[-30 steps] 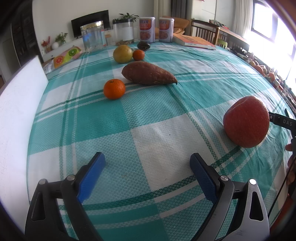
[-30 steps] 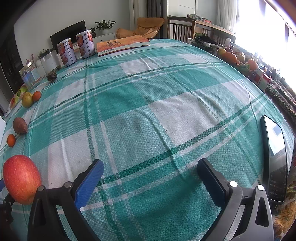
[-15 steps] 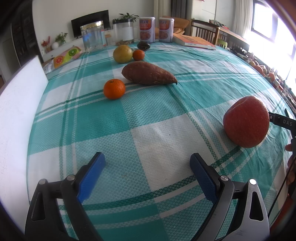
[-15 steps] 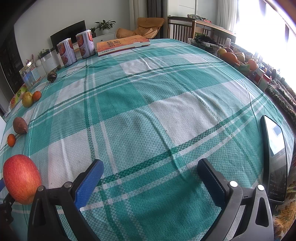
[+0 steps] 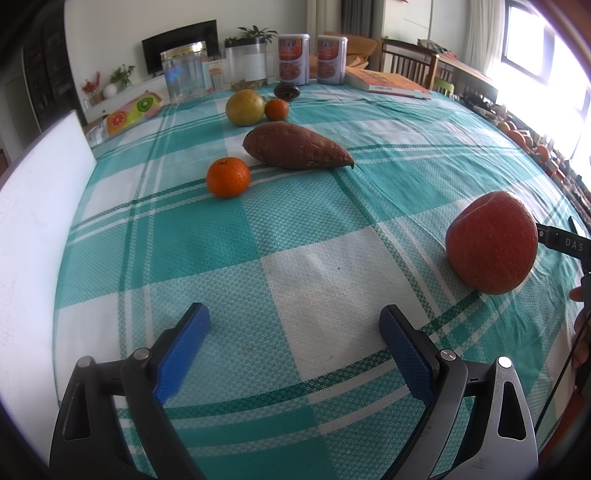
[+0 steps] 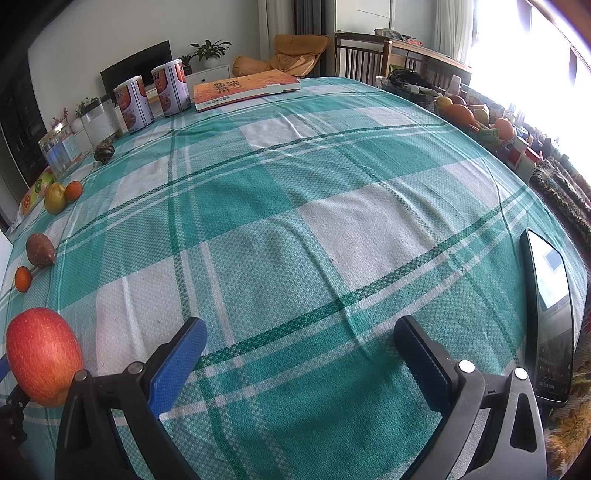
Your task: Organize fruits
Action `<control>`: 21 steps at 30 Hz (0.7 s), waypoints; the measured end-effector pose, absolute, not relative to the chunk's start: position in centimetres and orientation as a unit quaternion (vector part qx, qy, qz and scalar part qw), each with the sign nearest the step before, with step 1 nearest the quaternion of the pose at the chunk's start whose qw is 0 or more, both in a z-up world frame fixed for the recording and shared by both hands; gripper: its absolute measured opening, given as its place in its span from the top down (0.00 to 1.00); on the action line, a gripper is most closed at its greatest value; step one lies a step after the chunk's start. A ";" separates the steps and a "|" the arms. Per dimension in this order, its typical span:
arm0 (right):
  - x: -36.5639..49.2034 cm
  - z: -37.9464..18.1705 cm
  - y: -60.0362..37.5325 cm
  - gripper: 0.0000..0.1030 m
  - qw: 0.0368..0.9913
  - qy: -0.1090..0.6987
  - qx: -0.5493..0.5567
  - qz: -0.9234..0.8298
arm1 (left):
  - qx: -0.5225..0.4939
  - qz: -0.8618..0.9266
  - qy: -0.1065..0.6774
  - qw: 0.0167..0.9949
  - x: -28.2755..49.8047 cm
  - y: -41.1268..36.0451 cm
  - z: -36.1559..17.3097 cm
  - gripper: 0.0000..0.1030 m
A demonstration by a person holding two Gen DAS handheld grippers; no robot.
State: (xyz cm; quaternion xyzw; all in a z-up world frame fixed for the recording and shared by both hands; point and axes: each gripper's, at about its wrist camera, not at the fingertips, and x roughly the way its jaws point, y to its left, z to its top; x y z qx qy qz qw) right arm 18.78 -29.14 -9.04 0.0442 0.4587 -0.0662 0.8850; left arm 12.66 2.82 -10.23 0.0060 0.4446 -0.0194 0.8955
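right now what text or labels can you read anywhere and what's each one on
"DAS" on the black gripper part behind the apple.
Two cans: label print too blurred to read.
Orange book: cover characters not legible.
Phone: screen text too small.
Fruit-print pack: pictures only.

This is a home living and dining room. A table under a checked tablecloth (image 6: 332,206) stands near a television (image 5: 180,44), potted plants (image 5: 251,35), wooden chairs (image 6: 364,61) and a cushioned armchair (image 6: 299,51).
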 end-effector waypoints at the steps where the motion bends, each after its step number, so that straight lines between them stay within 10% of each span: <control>1: 18.8 -9.0 -29.1 0.02 0.885 0.459 0.044 -0.066 | 0.006 -0.019 0.445 0.895 12.7 2.8 -10.2 0.08; 21: 18.8 -9.0 -29.1 0.02 0.885 0.459 0.044 -0.065 | -0.046 -0.048 0.433 0.899 12.4 4.2 -9.9 0.07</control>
